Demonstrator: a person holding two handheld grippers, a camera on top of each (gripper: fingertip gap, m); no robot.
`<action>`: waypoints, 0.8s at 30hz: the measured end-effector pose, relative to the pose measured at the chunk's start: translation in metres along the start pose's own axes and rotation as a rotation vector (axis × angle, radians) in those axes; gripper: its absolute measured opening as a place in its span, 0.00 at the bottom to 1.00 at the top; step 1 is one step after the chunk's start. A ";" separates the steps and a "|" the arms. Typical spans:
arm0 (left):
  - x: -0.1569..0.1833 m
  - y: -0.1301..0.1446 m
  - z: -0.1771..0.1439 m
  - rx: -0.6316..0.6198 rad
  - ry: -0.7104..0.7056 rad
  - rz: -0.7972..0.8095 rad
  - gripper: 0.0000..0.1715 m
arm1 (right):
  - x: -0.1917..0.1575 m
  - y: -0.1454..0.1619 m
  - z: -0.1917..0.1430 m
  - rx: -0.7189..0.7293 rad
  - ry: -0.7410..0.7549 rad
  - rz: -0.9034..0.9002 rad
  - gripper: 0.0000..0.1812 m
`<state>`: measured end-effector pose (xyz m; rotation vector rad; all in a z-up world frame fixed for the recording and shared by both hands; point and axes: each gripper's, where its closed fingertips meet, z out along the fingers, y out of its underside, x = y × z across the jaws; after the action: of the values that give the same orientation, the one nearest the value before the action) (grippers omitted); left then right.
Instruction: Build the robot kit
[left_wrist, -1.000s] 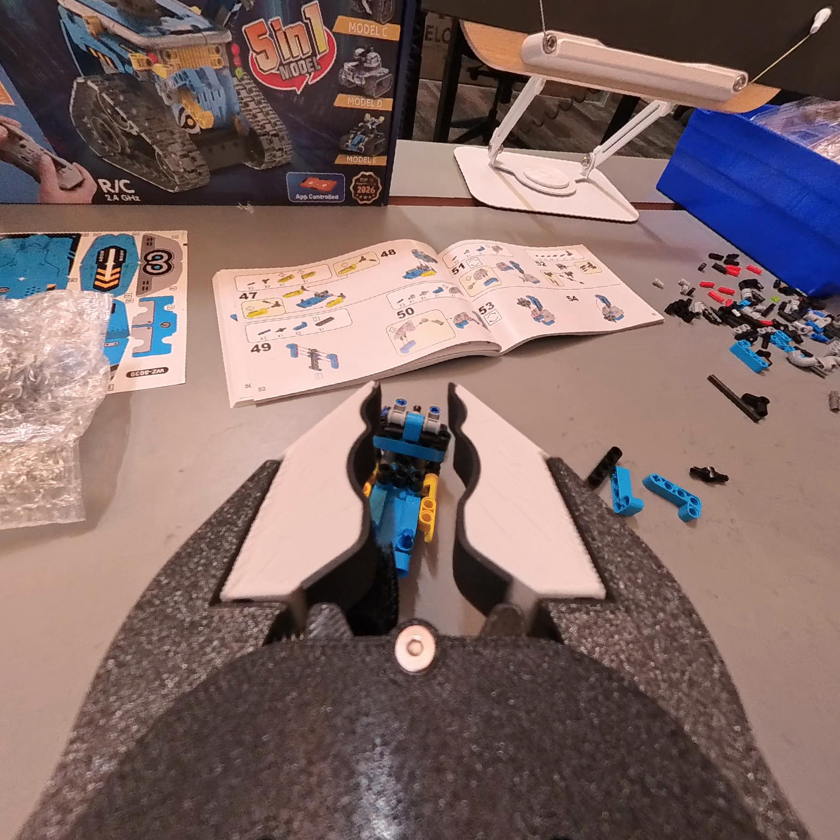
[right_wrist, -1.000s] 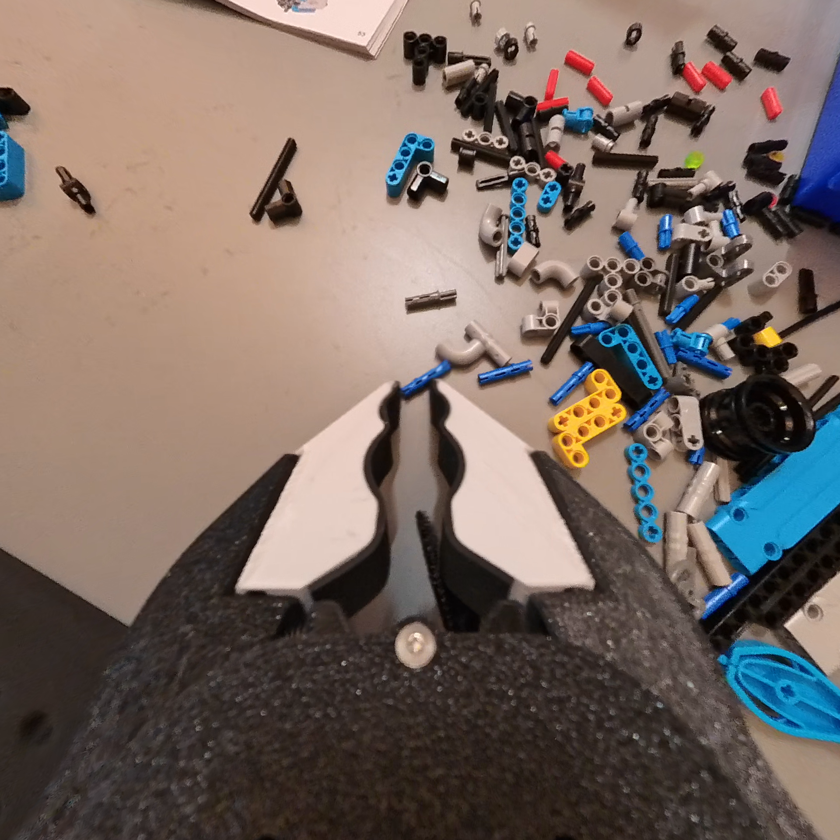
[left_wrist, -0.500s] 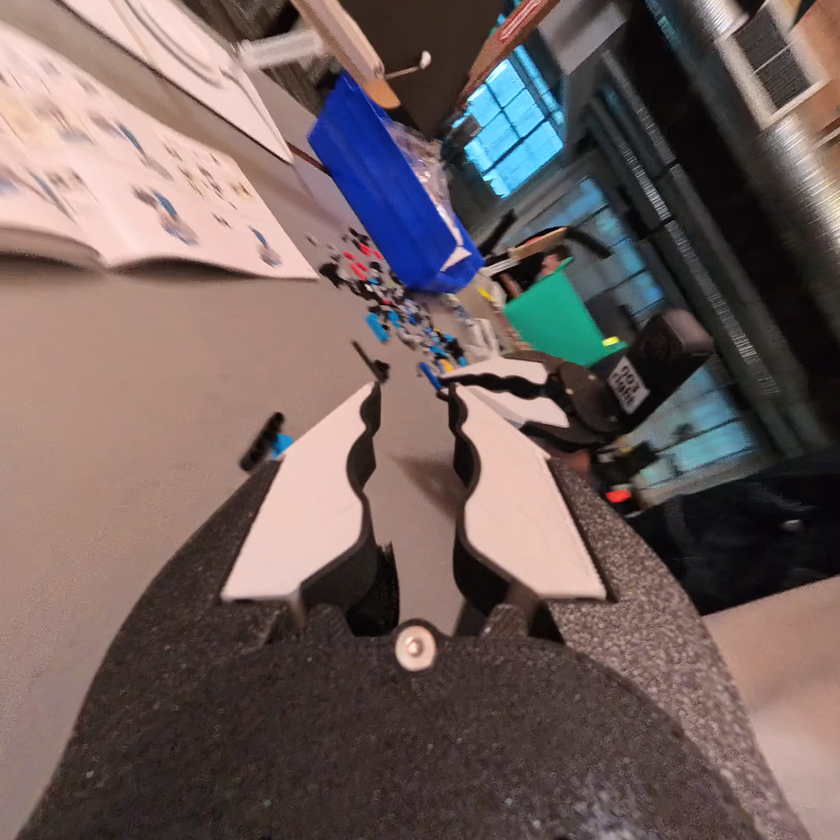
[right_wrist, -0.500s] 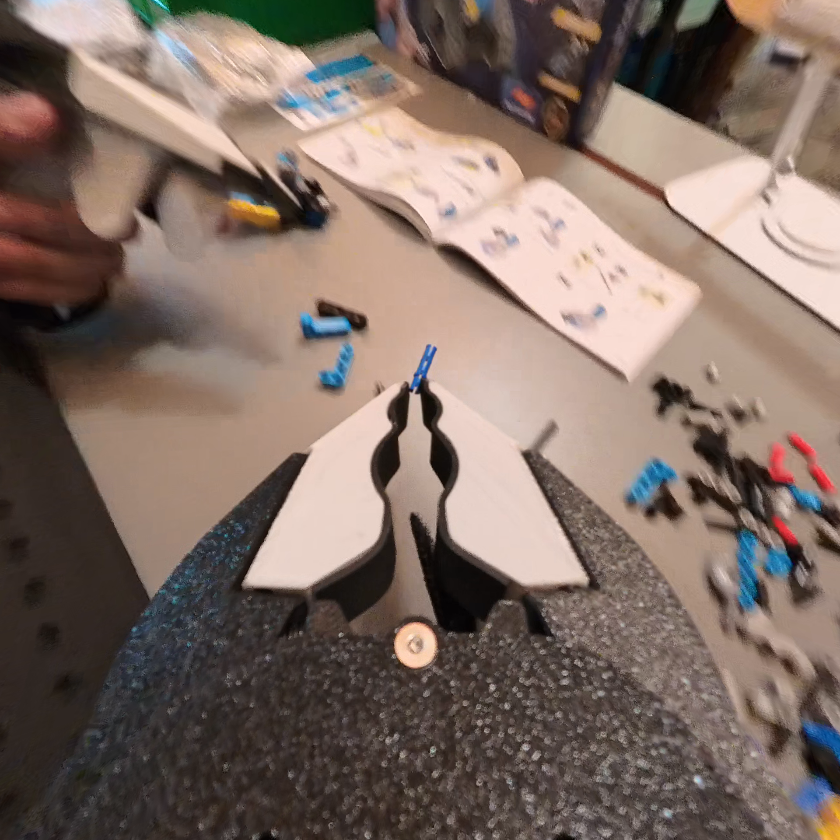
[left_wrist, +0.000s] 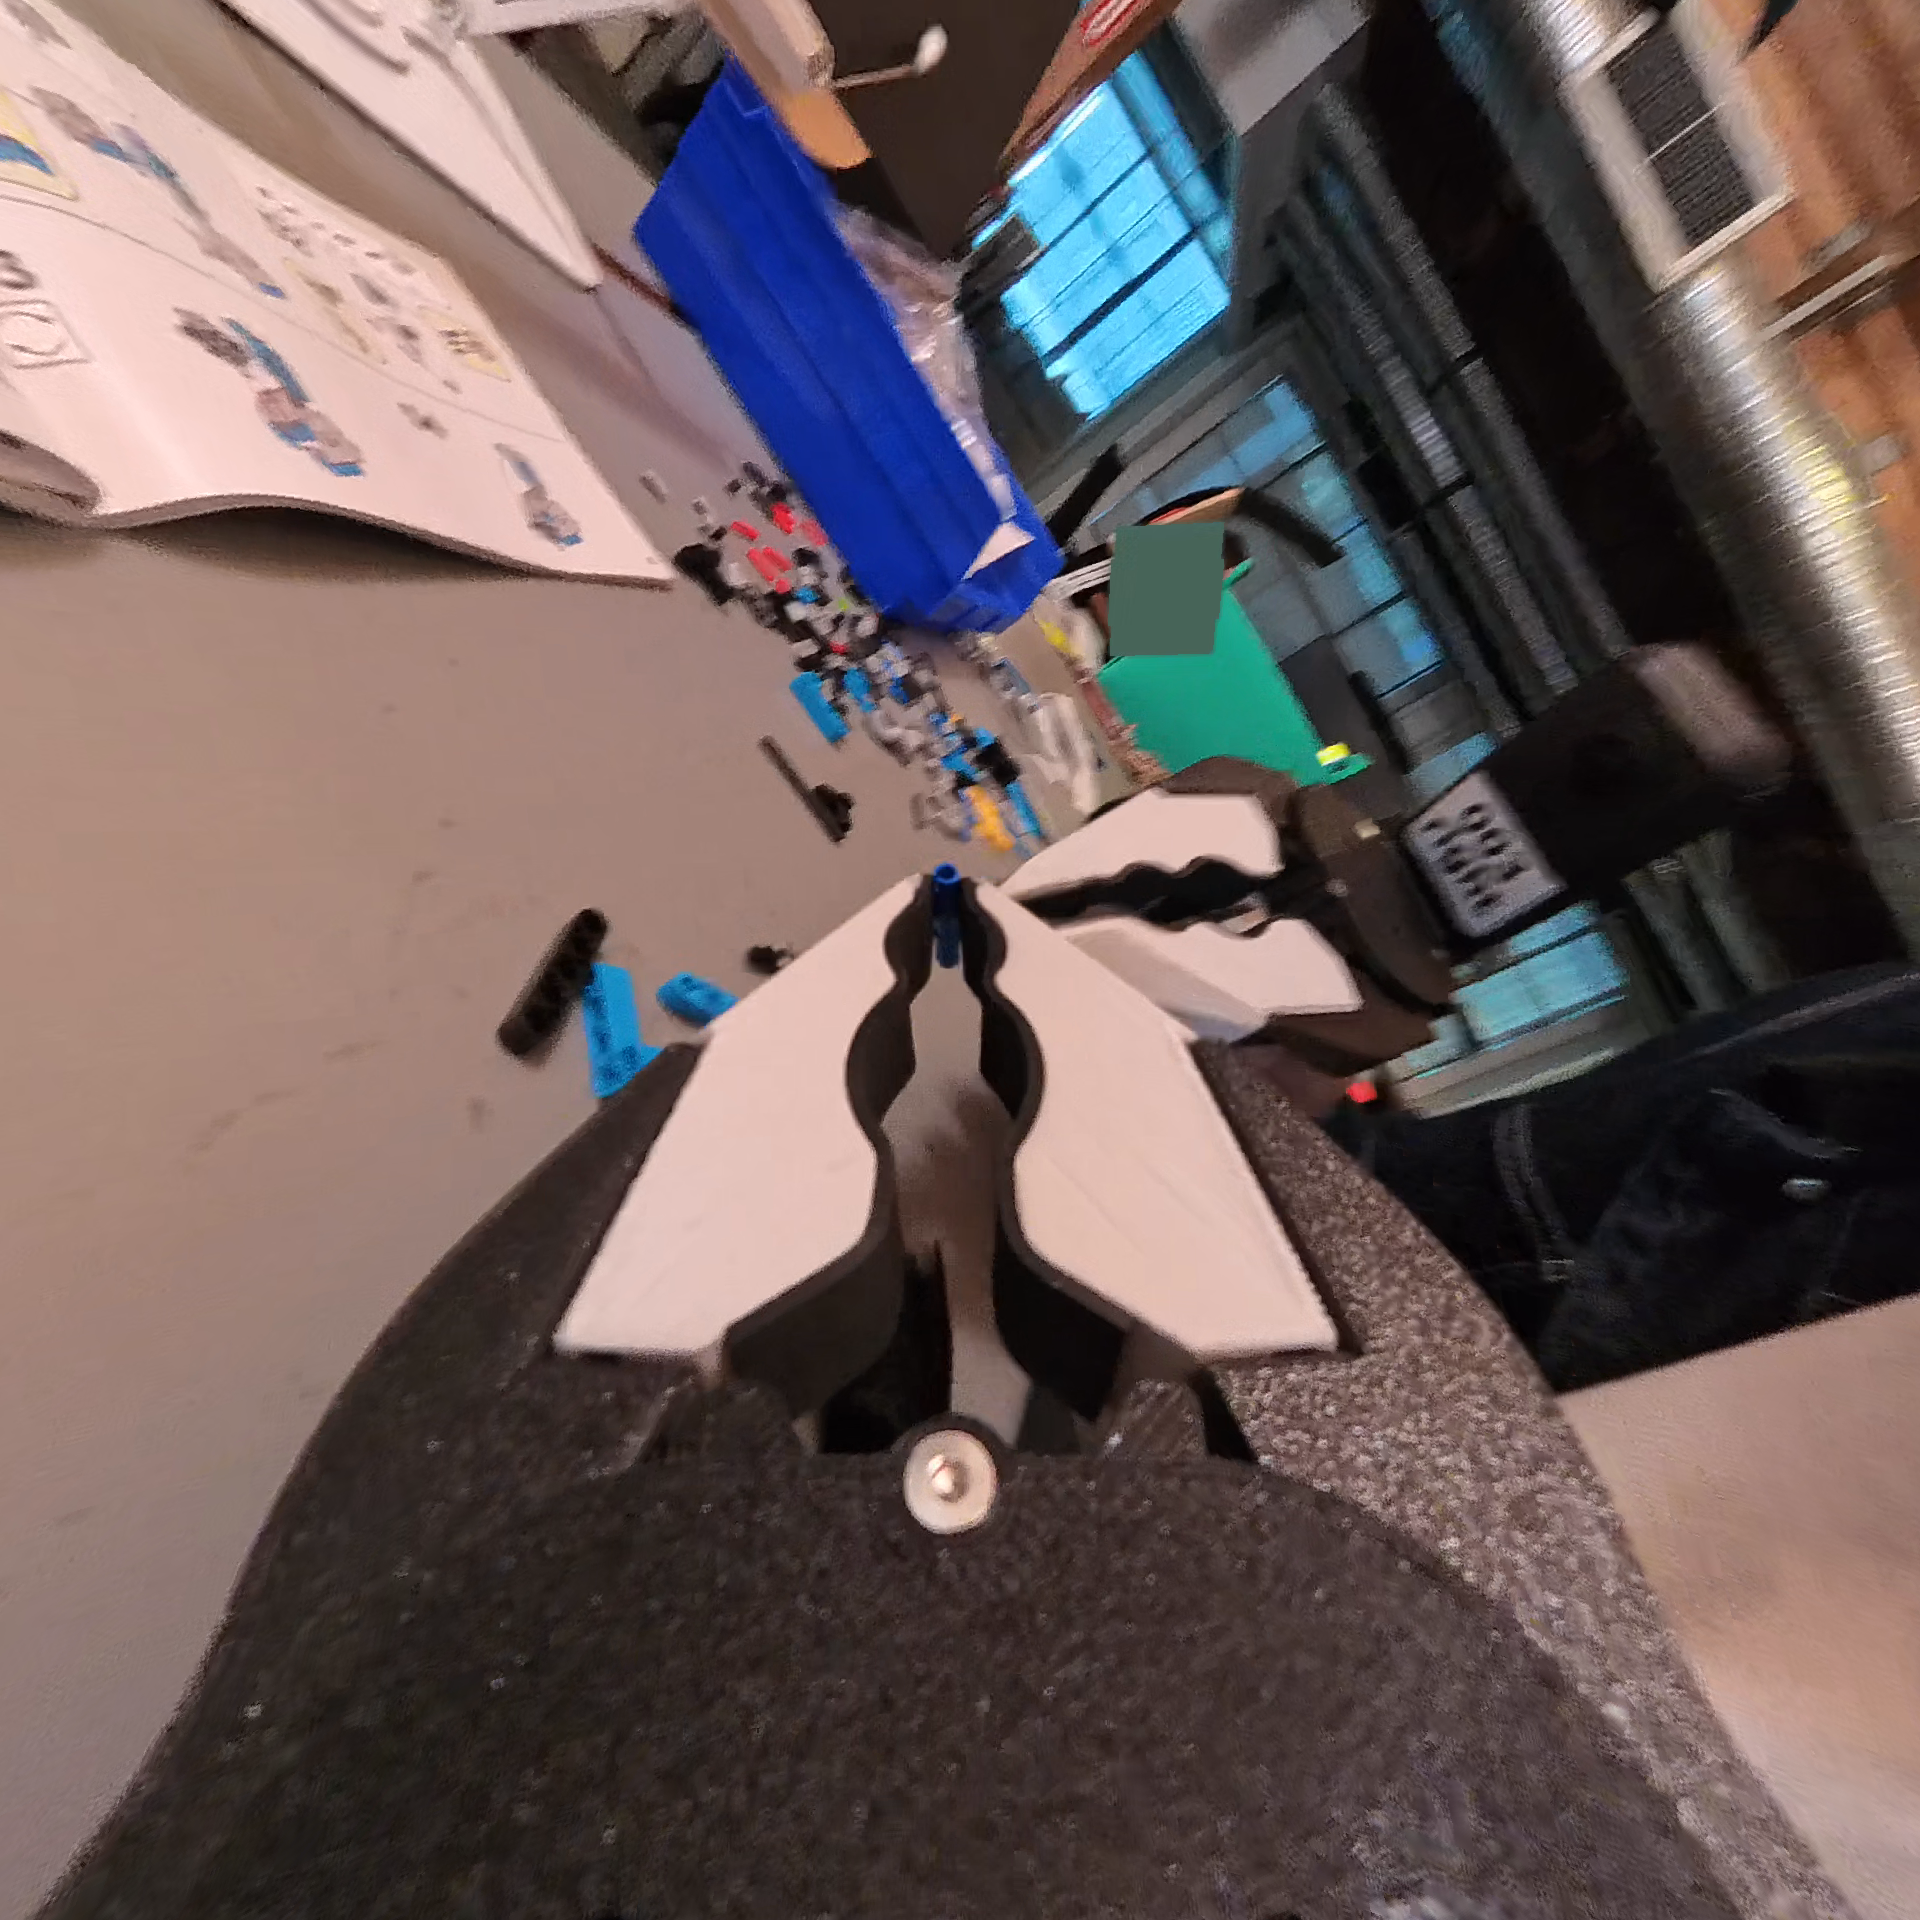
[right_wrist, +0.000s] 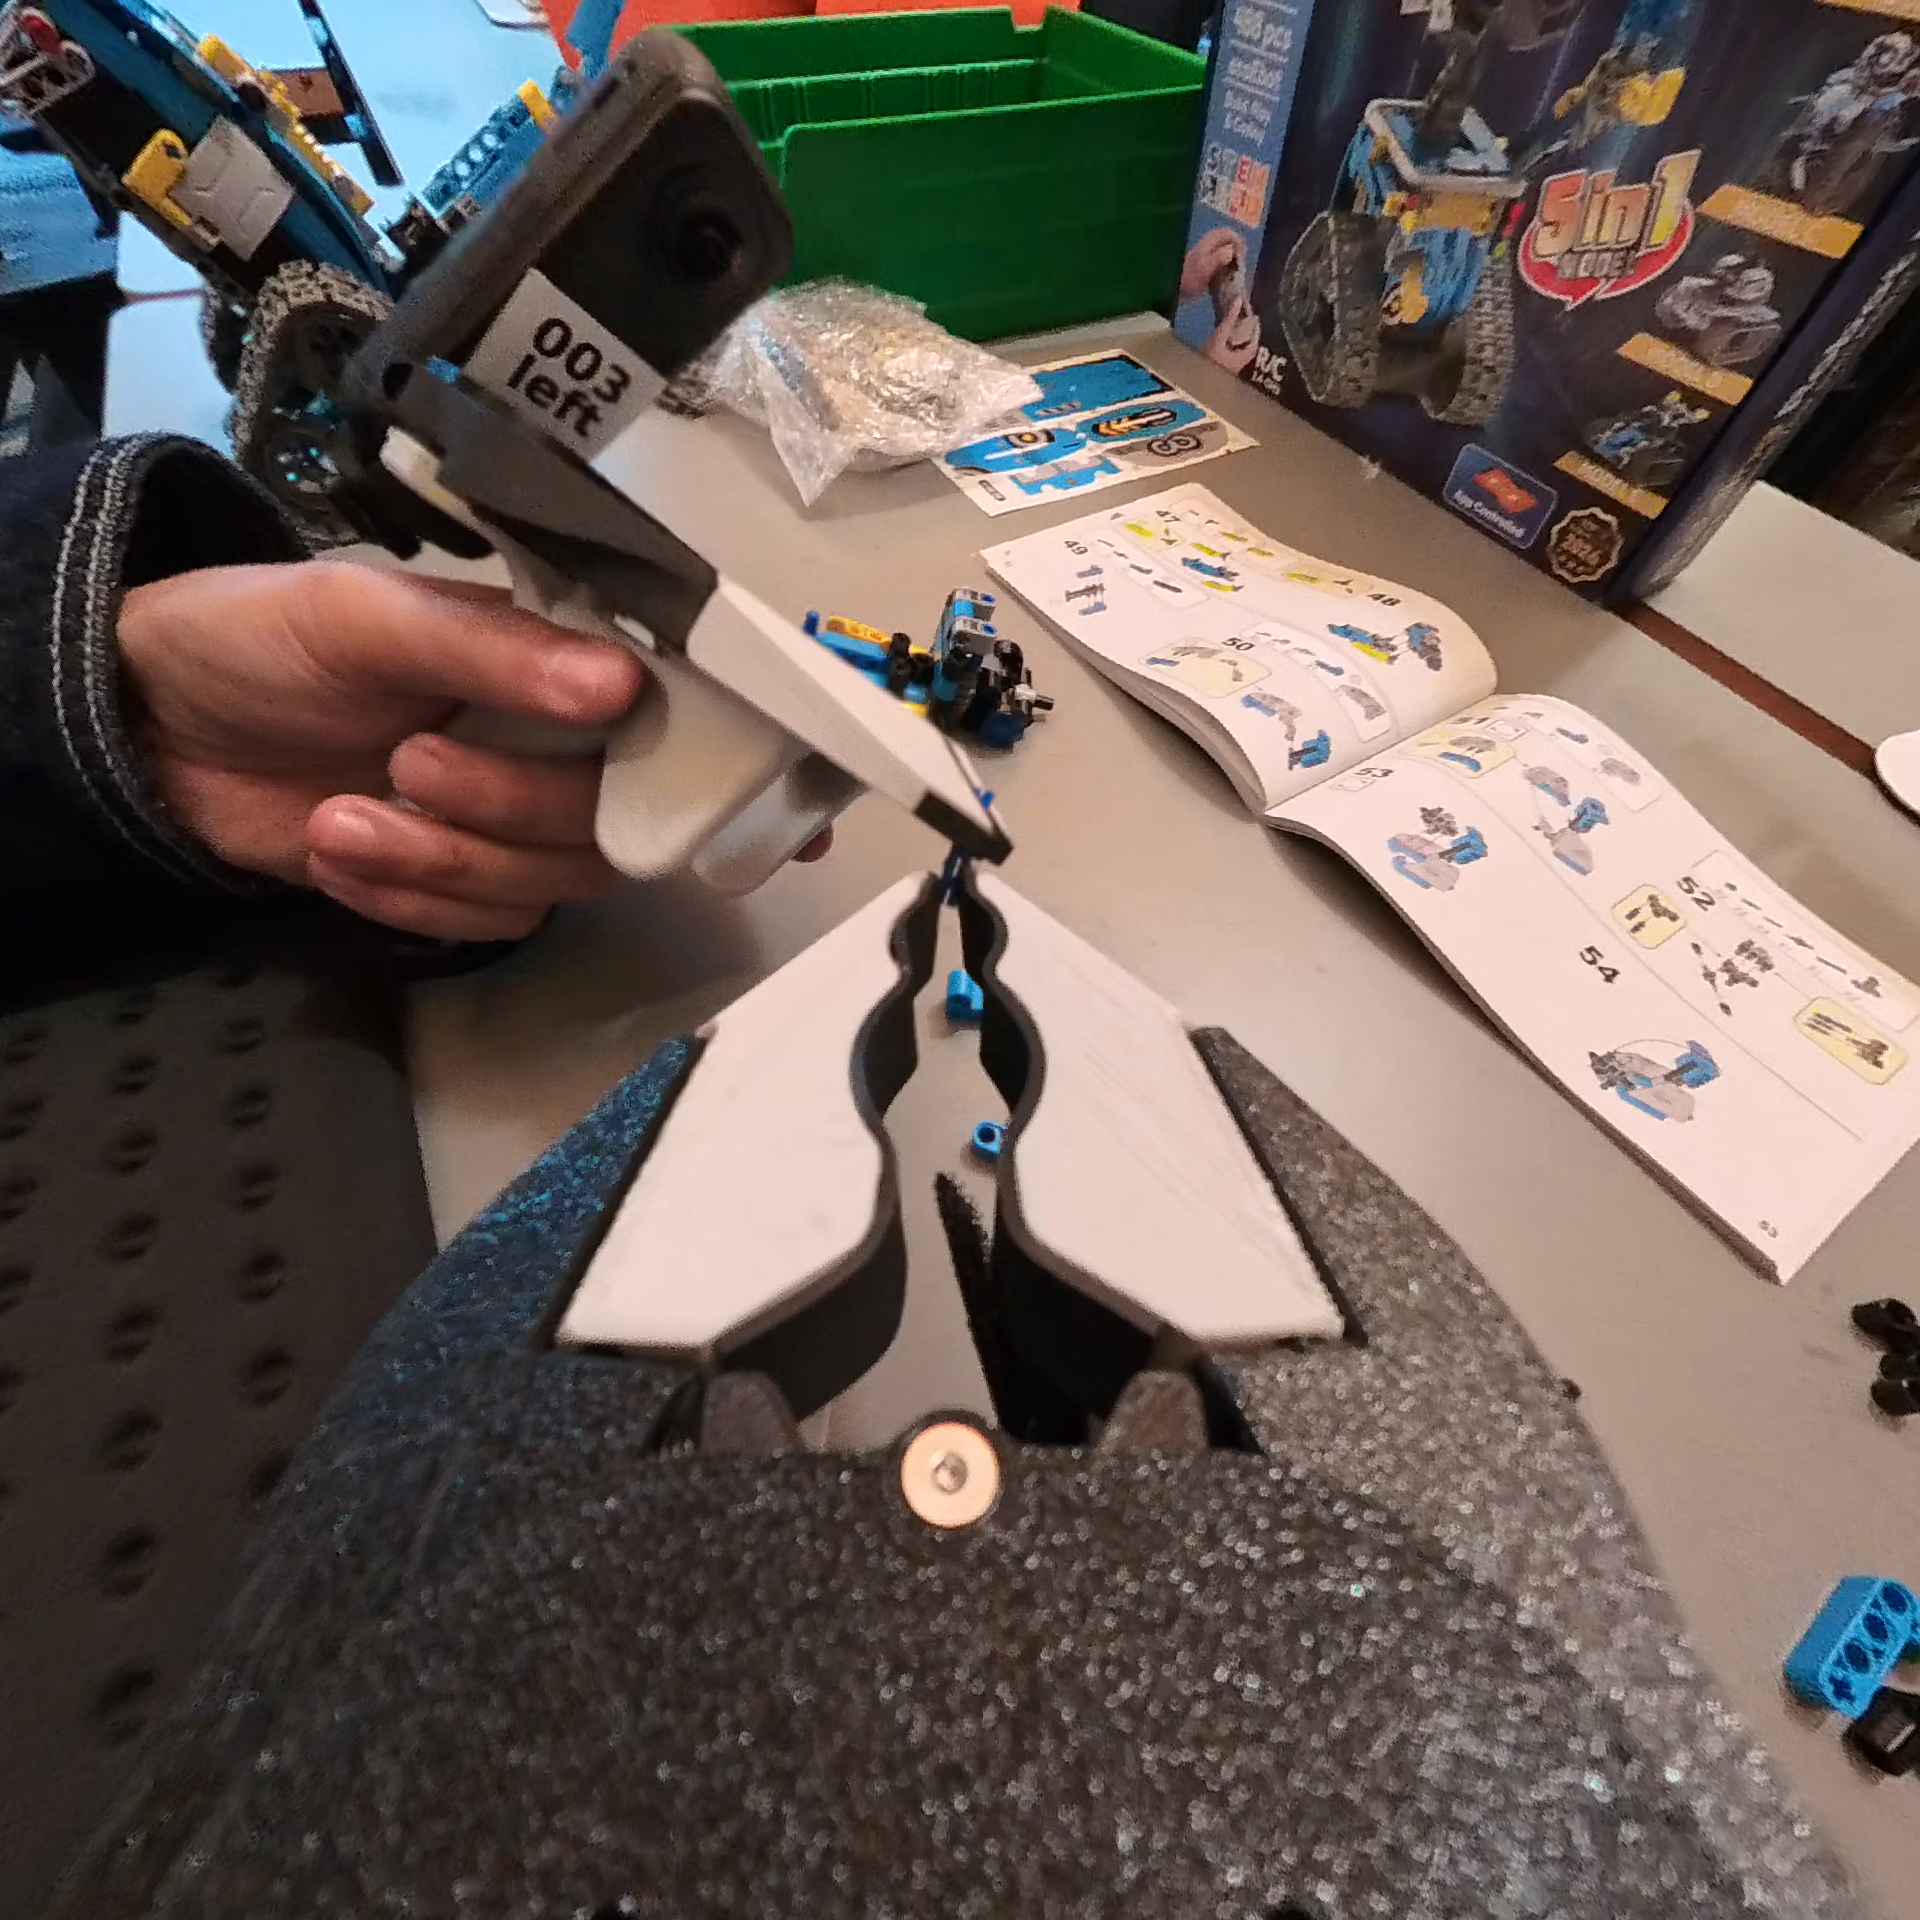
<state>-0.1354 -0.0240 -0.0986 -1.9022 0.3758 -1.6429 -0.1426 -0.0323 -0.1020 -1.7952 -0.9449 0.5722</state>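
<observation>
The blue pin (left_wrist: 943, 920) is up in the air, off the table (left_wrist: 260, 831), on the near side of the open instruction booklet (right_wrist: 1455, 831), and I have it from both ends. My left gripper (left_wrist: 943, 896) is clenched on it at the very tips, the pin standing in the narrow slot between the pads. My right gripper (right_wrist: 945, 885) meets it tip to tip, fingers drawn almost together with the other end of the pin between them. As far as I can make out, both are grasping it.

It is a tiny, stiff plastic peg: light as nothing, smooth and round, so I judge it apt to roll or pop out of a pinch. The best hold looks to be across its middle or a ridged end, right at the fingertips – the wavy hollows farther back are too wide for it.

My left hand (right_wrist: 343, 727) is wrapped around the left gripper's handle. Just beyond the gripper, beside the booklet's left page, sits a small blue, yellow and black assembly (right_wrist: 966, 675). Behind the booklet lie a sticker sheet (right_wrist: 1091, 436) and a crumpled clear bag (right_wrist: 873, 374), with the kit's box (right_wrist: 1507, 260) standing at the back. To the booklet's right a heap of loose parts (left_wrist: 883, 675) spreads before a blue bin (left_wrist: 831, 364). In front of the booklet lie a black beam (left_wrist: 551, 982) and a blue one (left_wrist: 613, 1023), touching
</observation>
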 end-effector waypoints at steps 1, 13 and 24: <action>-0.009 0.002 -0.001 -0.017 -0.064 0.032 0.02 | 0.002 0.000 -0.002 0.006 0.010 0.007 0.03; -0.094 0.003 -0.034 -0.296 -0.856 0.785 0.02 | 0.124 0.098 -0.117 -0.188 0.465 0.180 0.07; -0.106 0.007 -0.036 -0.336 -0.872 0.685 0.11 | 0.151 0.175 -0.191 -0.432 0.662 0.329 0.13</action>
<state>-0.1901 0.0217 -0.1859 -2.1682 0.8274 -0.2640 0.1465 -0.0507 -0.1806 -2.3341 -0.3250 -0.0651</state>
